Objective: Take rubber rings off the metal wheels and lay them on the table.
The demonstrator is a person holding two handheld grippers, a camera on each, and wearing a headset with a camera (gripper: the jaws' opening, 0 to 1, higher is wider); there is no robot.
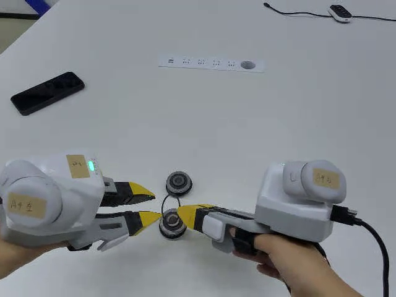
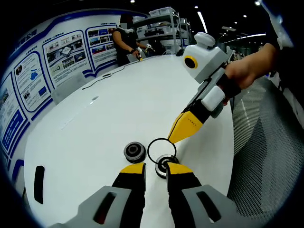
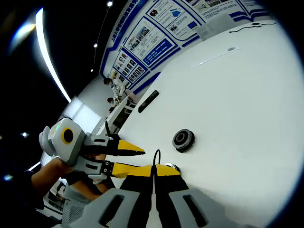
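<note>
Two metal wheels lie on the white table: one wheel stands apart, the other wheel sits between the two grippers. My right gripper is shut on a thin black rubber ring, which stands up in a loop just above the near wheel. My left gripper is open, its lower yellow jaw against that wheel's left side. In the left gripper view the ring hangs from the right gripper's tip over the near wheel. The ring rises from my shut right jaws in the right gripper view.
A black phone lies at the far left. A white power strip sits at the back middle, and a small device with a cable is at the far right. A person stands by the table's far end.
</note>
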